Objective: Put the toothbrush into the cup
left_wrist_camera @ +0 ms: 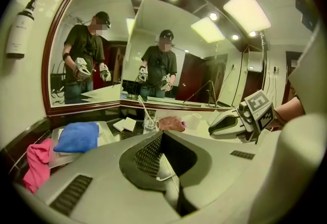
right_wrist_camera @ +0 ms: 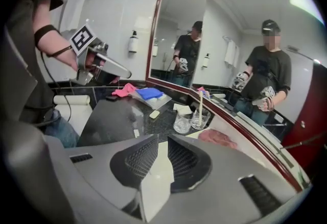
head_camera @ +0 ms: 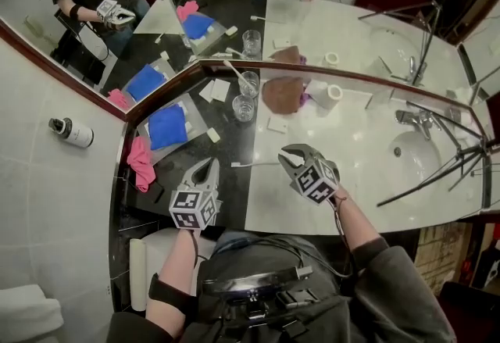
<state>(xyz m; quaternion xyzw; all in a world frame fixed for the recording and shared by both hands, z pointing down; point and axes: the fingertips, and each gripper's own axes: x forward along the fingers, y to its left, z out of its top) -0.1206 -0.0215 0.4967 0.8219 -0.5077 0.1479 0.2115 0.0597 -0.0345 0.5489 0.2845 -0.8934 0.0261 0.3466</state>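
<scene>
Right gripper (head_camera: 286, 163) jaws slightly apart, nothing between, just right of toothbrush (head_camera: 254, 164) on countertop (head_camera: 351, 138). Left gripper (head_camera: 208, 166) closed, empty; second toothbrush (head_camera: 237, 72) in far glass cup (head_camera: 248, 84).

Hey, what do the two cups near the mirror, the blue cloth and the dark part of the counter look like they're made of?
Rear cup and front cup: probably clear glass, since the counter shows through their shiny walls.
Blue cloth: soft matte fabric, perhaps terry or microfibre; it lies folded with rounded edges.
Dark counter: apparently polished stone, speckled and reflective.
</scene>
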